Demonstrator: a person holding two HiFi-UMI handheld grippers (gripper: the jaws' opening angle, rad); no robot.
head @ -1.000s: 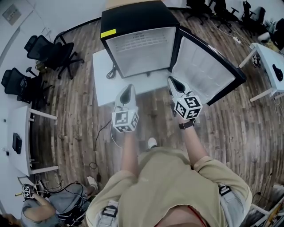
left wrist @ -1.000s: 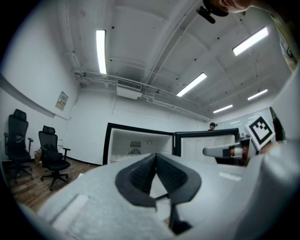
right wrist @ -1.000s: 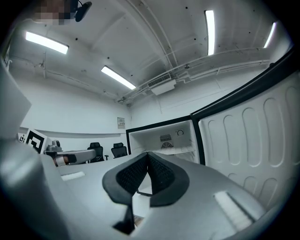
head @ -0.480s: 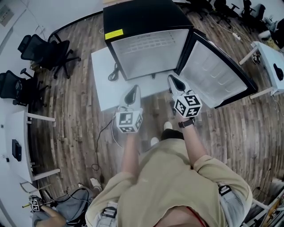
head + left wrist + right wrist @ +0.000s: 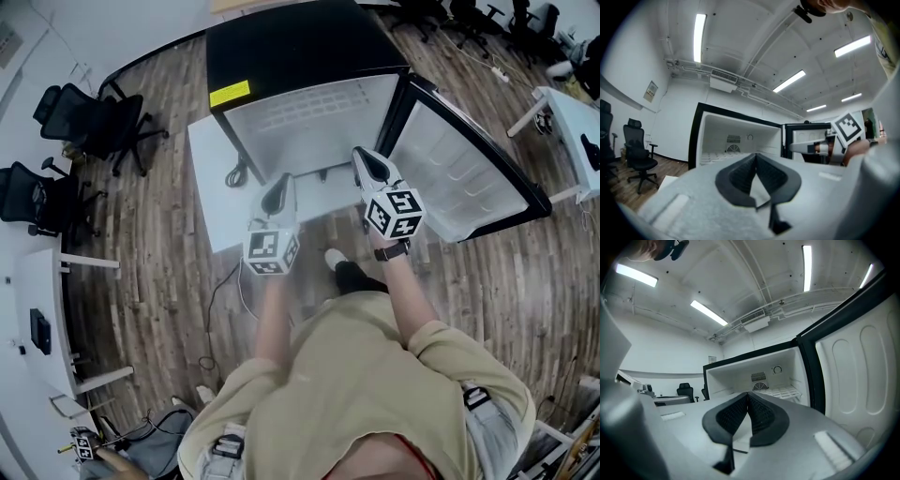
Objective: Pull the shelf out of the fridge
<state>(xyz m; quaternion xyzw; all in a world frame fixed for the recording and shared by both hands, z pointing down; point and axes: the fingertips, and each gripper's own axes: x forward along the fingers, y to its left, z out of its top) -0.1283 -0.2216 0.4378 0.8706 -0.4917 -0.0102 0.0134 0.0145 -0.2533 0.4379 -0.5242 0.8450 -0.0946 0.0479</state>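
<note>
A black fridge (image 5: 300,47) stands open on a low white platform, its white-lined door (image 5: 469,178) swung out to the right. Inside, a white wire shelf (image 5: 785,392) lies at mid height below the fan grille; the same shelf (image 5: 712,157) shows in the left gripper view. My left gripper (image 5: 278,183) hovers in front of the fridge's opening, jaws shut and empty. My right gripper (image 5: 364,161) is level with the opening's right side, next to the door hinge, also shut on nothing. Neither gripper touches the shelf.
The white platform (image 5: 211,178) juts out left of the fridge, with a cable (image 5: 234,169) on it. Black office chairs (image 5: 84,122) stand at the left, desks at the left (image 5: 37,281) and right (image 5: 572,122). The person's foot (image 5: 335,258) is on the wooden floor.
The person has stepped toward the fridge, and both grippers have moved forward up to its opening. The jaws of both stayed shut.
</note>
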